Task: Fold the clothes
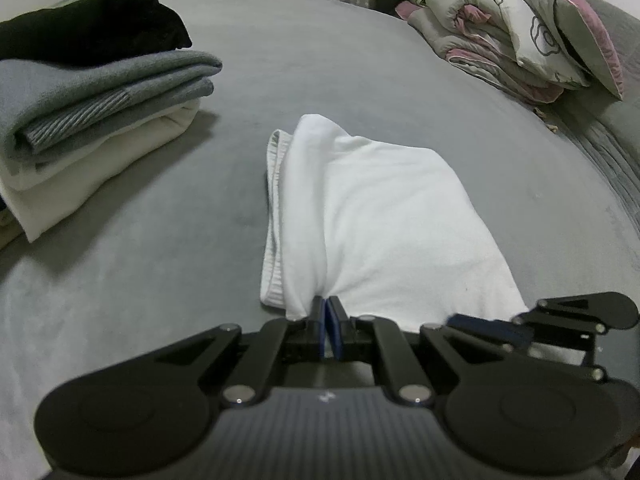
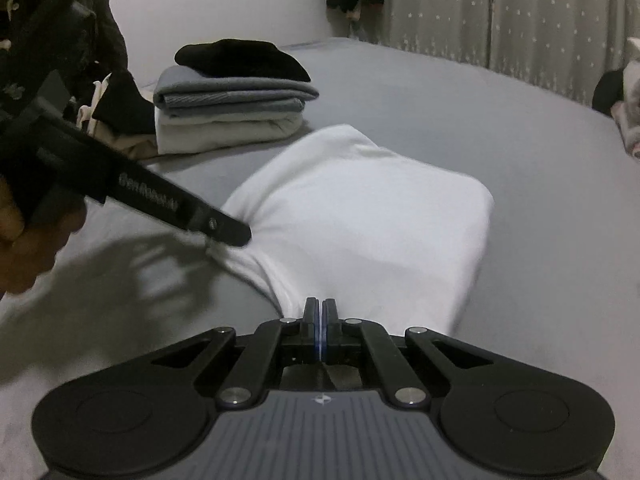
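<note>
Your left gripper and right gripper are each clamped on the near edge of the white garment, at 6 o'clock in either wrist view. It lies folded mid-bed, soft and light, likely to sag; grip through all layers at the corners. The folded stack sits at 10 o'clock.

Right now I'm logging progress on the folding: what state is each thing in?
White garment: folded, near edge pinched by both grippers.
Left gripper: shut on the white garment.
Right gripper: shut on the white garment.
Stack of clothes: folded, piled beside it.
Bedding pile: bundled, far corner.
</note>
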`<state>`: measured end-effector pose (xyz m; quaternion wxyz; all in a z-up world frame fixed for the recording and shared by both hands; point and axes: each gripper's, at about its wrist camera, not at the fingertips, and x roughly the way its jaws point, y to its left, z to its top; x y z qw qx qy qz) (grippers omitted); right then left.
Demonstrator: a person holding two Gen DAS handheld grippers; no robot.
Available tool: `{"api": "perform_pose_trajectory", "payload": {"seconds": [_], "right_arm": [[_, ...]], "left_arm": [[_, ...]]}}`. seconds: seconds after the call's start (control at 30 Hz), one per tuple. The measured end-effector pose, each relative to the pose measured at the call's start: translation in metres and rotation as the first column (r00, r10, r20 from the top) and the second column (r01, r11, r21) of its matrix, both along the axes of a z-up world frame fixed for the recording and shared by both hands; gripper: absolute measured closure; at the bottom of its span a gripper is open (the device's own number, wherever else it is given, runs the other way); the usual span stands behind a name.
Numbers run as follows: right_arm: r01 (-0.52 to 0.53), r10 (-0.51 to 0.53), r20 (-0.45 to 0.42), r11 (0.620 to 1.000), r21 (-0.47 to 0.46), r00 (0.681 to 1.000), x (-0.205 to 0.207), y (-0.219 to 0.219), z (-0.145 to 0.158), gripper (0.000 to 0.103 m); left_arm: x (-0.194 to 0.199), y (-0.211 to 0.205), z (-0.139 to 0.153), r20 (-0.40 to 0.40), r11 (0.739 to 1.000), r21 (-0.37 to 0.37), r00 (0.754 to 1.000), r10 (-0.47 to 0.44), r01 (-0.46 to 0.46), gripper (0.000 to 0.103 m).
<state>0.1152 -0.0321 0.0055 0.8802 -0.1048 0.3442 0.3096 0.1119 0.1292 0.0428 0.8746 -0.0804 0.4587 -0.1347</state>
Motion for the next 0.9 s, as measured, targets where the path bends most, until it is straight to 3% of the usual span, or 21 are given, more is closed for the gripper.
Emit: {"api": "perform_pose_trajectory", "payload": {"seconds": [0.1, 0.17, 0.23, 0.27, 0.37, 0.53, 0.57, 0.67, 0.7, 0.8, 0.9], "right_arm": [[0.017, -0.015, -0.043, 0.999, 0.05, 0.999, 0.002, -0.014, 0.011, 0.102], [0.05, -0.044, -0.049, 0.99, 0.129, 0.998, 0.008, -0.025, 0.024, 0.095], [0.104, -0.098, -0.04, 0.976, 0.19, 0.994, 0.016, -0.035, 0.034, 0.092], [0.137, -0.134, -0.029, 0.974, 0.181, 0.991, 0.023, -0.038, 0.038, 0.091], [0.184, -0.184, -0.009, 0.971, 0.155, 0.983, 0.042, -0.041, 0.04, 0.091], [0.171, -0.171, -0.007, 0.975, 0.142, 0.985, 0.073, -0.026, 0.031, 0.091], [0.163, -0.163, -0.004, 0.977, 0.136, 0.987, 0.078, -0.023, 0.028, 0.091], [0.172, -0.17, -0.021, 0.977, 0.123, 0.985, 0.09, -0.021, 0.016, 0.091], [0.178, -0.176, -0.03, 0.976, 0.121, 0.984, 0.094, -0.02, 0.012, 0.091], [0.194, -0.192, -0.024, 0.972, 0.129, 0.981, 0.092, -0.019, 0.002, 0.091], [0.213, -0.213, -0.018, 0.966, 0.149, 0.977, 0.087, -0.02, -0.004, 0.09]], "left_arm": [[-0.002, 0.002, 0.004, 0.003, 0.999, -0.005, 0.999, -0.033, 0.033, 0.095], [-0.005, 0.011, 0.015, 0.035, 0.997, -0.057, 0.998, -0.048, 0.05, 0.082], [-0.008, 0.021, 0.03, 0.101, 0.992, -0.106, 0.993, -0.055, 0.066, 0.053], [-0.01, 0.026, 0.038, 0.139, 0.989, -0.126, 0.989, -0.056, 0.074, 0.051], [0.001, 0.037, 0.05, 0.204, 0.97, -0.233, 0.979, -0.019, 0.068, 0.052], [0.048, 0.02, 0.029, 0.169, 0.942, -0.335, 0.985, 0.043, 0.016, 0.055], [0.057, 0.015, 0.023, 0.153, 0.943, -0.333, 0.987, 0.055, -0.001, 0.055], [0.078, 0.003, -0.003, 0.103, 0.97, -0.232, 0.99, 0.1, -0.073, 0.063], [0.081, 0.004, -0.008, 0.109, 0.97, -0.222, 0.986, 0.126, -0.1, 0.076], [0.084, 0.016, -0.013, 0.114, 0.952, -0.261, 0.974, 0.197, -0.162, 0.084], [0.083, 0.026, -0.013, 0.132, 0.935, -0.28, 0.957, 0.26, -0.216, 0.084]]}}
